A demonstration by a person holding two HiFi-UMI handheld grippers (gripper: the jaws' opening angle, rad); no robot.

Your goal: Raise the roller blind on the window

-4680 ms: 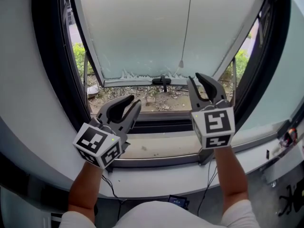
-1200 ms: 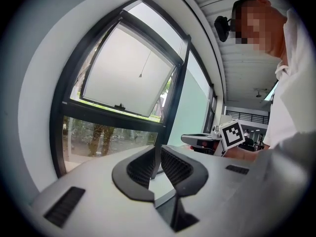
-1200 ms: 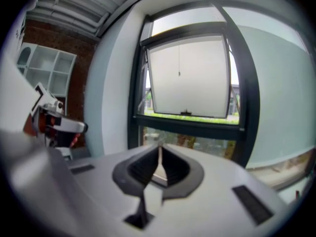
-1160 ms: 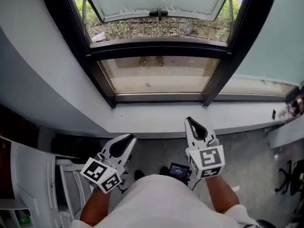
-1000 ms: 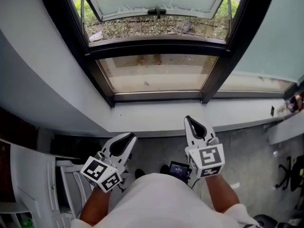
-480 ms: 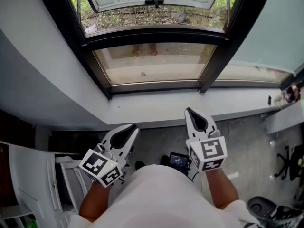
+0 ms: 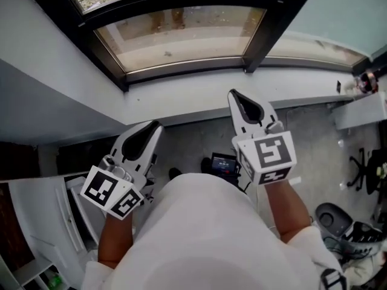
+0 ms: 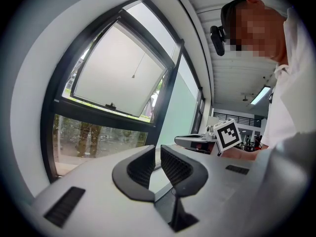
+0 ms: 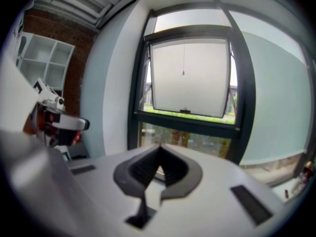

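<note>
So, both grippers are held low and close to the body, short of the sill (image 7: 199,95), with floor (image 7: 193,141) underneath. In the head view the left gripper (image 7: 152,125) is seen at the left. The right gripper (image 7: 232,93) is seen at the right, its tip laid over the sill's edge in the picture, though contact can't be judged from there

In the left gripper view the jaws are parted by just a slit. The pads aren't meeting and nothing is caught between them. In the right gripper view the jaws are pressed together at the tips, and nothing is pinched there either

The window (image 9: 241,93) is dark-framed, with a sash (image 9: 190,78) tipped open and pale all over. Whether that pale surface is blind or frosted glass can't be told tbh. A thin cord (image 9: 183,56) is hung down in front of its middle, ended by a small pull (image 9: 183,73)

Sash and cord are found up high and well ahead of both grippers, well apart from them, so nothing is being touched. From the left gripper they're seen up and to the left of the jaws, from the right gripper pretty much straight above the jaw tips. In the head view they're cut off by the top edge, and only the lower pane (image 7: 181,35) is shown
</note>
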